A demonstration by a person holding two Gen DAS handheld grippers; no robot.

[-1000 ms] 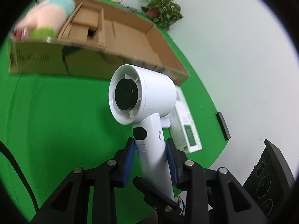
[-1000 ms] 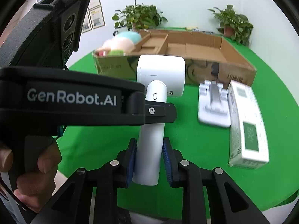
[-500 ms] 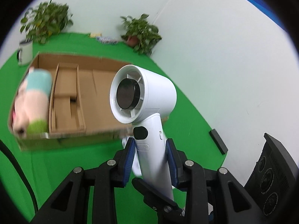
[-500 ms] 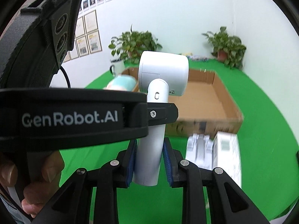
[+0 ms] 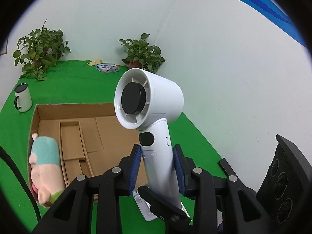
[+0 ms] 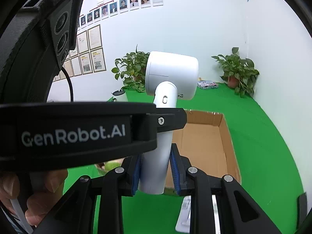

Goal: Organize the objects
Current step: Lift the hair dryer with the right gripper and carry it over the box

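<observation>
A white handheld fan [image 5: 150, 105] with a black hub is held upright by its handle in both grippers, above the green table. My left gripper [image 5: 157, 167] is shut on the handle. My right gripper [image 6: 155, 172] is shut on the handle lower down; the fan's head [image 6: 171, 76] shows from behind there. Beyond and below lies an open cardboard box [image 5: 105, 128] with a divider. A plush toy [image 5: 46, 167] lies in the box's left compartment. The box also shows in the right wrist view [image 6: 206, 140].
A white mug [image 5: 22, 97] stands left of the box. Two potted plants [image 5: 41, 46] [image 5: 142, 54] and a small printed packet [image 5: 107, 68] sit at the table's back. A white stand [image 5: 144, 204] lies on the cloth under the grippers. Walls close the table's back and right.
Both grippers have lifted the fan and tilted upward. The box has dropped lower in both views, and the white carton and stand have slid almost out of sight.
</observation>
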